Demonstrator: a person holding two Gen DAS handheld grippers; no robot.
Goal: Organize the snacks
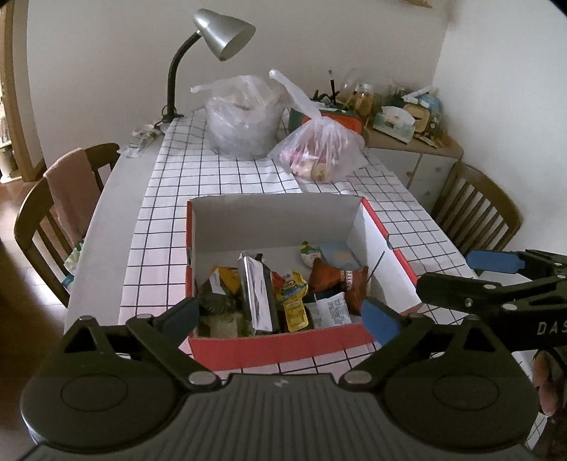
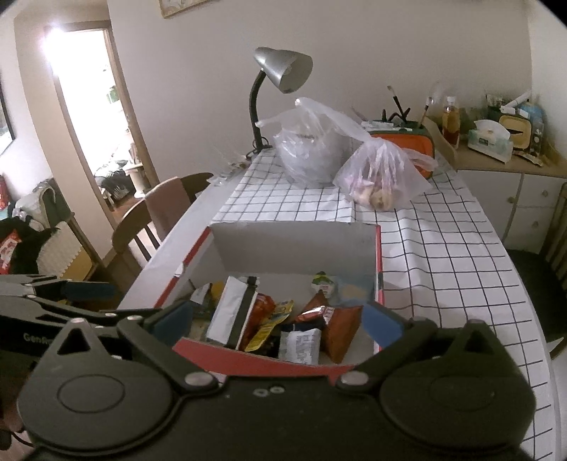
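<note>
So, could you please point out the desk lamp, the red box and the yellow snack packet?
desk lamp point(image 1: 226, 33): left wrist view, silver shade.
red box point(image 1: 280, 345): left wrist view, near wall.
yellow snack packet point(image 1: 293, 301): left wrist view, packet's middle.

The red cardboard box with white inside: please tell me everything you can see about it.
The red cardboard box with white inside is open-topped and rectangular, standing upright on the white grid-patterned tablecloth. Its far wall rises higher than the low near wall. Snack packets are piled against its near end; the far floor is bare. Neither gripper touches it.
</note>
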